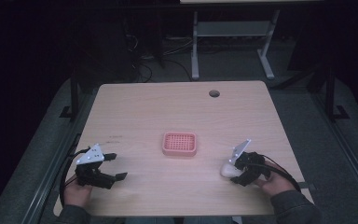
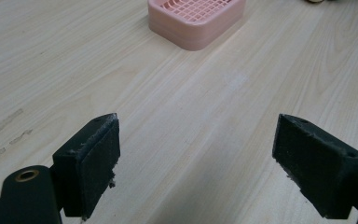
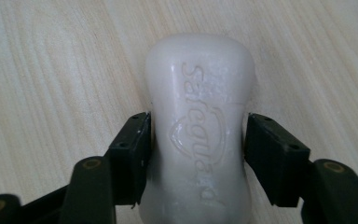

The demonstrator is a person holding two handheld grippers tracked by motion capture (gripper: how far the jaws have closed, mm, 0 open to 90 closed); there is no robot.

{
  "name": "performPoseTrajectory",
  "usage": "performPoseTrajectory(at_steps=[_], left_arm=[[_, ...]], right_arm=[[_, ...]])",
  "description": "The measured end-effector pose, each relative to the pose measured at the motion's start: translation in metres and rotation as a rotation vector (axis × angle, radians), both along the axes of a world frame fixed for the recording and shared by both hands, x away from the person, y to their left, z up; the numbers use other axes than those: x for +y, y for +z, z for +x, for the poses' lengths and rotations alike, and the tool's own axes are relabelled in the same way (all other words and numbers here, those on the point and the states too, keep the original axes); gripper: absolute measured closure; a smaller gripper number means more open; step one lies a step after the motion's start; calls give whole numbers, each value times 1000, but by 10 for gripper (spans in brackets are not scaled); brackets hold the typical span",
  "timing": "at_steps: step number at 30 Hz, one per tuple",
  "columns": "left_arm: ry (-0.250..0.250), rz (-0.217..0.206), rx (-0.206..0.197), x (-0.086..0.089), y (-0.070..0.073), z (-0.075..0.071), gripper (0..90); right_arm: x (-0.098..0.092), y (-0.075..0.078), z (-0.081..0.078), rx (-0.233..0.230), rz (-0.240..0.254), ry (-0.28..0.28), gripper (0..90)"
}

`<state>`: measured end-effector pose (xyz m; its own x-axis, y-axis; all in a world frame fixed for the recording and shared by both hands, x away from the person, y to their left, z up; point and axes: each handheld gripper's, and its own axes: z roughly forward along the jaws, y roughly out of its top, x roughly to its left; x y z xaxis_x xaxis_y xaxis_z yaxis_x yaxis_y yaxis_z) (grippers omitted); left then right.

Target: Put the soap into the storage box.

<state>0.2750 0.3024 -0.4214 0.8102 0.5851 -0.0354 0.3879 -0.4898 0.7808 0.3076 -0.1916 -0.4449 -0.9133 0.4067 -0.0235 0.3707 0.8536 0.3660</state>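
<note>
A pink soap dish (image 1: 179,143) with a grid of little holes is seen on the light wood table (image 1: 135,112). White soap (image 3: 199,126) is held by black jaws.

Looked down and forward from above the near edge of the wooden table (image 1: 135,112), taking in its whole top and the dark floor beyond. Rode low over the boards on the left gripper (image 2: 196,158), facing the pink soap dish (image 2: 196,21), shared with the high view (image 1: 179,143). Sat very close on the right gripper (image 3: 196,154), pressed near the white soap bar (image 3: 200,126).
</note>
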Motion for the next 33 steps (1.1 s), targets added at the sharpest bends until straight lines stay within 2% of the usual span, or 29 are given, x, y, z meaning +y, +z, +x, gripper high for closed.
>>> performPoseTrajectory(at_steps=[12,19,28,31,33], left_arm=[[0,1,0,0,0,0,148],[1,-3,-2,0,0,-1,148],[0,-2,-3,1,1,0,148],[4,-7,-3,1,1,-1,148],[4,-4,-3,2,1,0,148]], right_arm=[[1,0,1,19,11,0,474],[2,1,1,8,1,8,486],[5,7,1,5,15,34,488],[8,10,3,-1,6,45,488],[8,12,5,-4,20,53,488]])
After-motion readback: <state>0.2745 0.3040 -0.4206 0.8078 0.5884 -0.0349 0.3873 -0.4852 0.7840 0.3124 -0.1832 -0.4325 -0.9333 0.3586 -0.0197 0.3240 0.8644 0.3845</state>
